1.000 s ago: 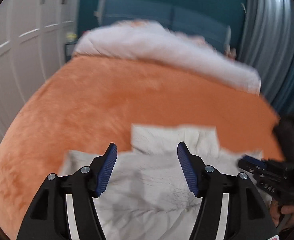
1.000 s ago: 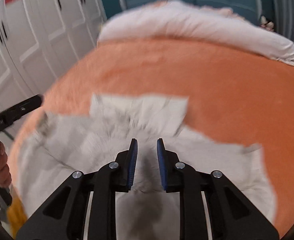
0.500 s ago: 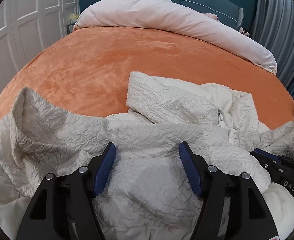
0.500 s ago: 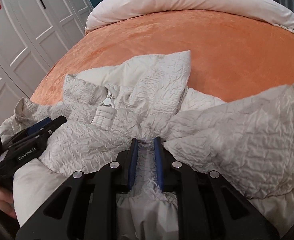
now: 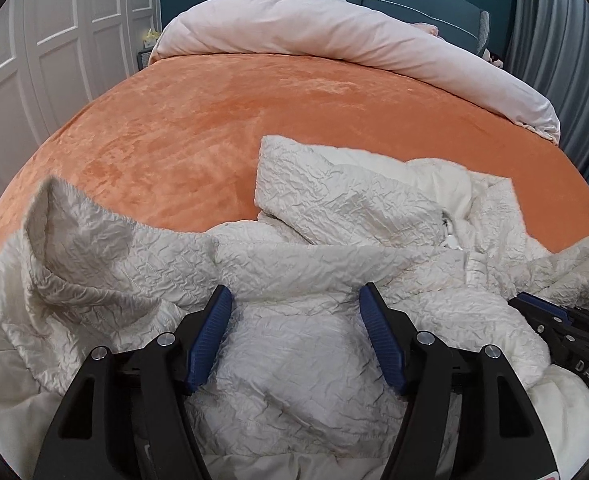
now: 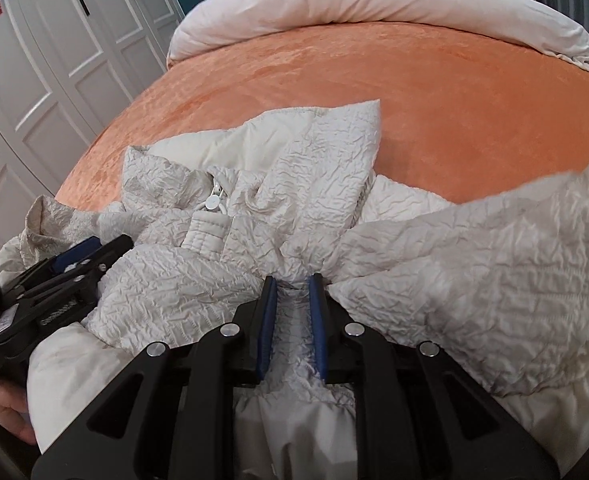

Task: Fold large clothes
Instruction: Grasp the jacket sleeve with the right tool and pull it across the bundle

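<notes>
White crinkled jacket (image 5: 294,352) lies bunched at near edge of orange bed cover (image 5: 222,120), collar flap (image 5: 334,196) turned up toward rolled duvet (image 5: 354,36) at far end of cover. Left gripper (image 5: 296,332) over jacket middle, jaws spread wide, fabric bulging between pads, no clamp visible. Right gripper (image 6: 290,312) clenched on fold of jacket, fabric pinched between blue pads (image 6: 264,320). Hand (image 6: 6,420) on left gripper handle, beside jacket. White wardrobe doors (image 6: 74,48) off cover's side.
</notes>
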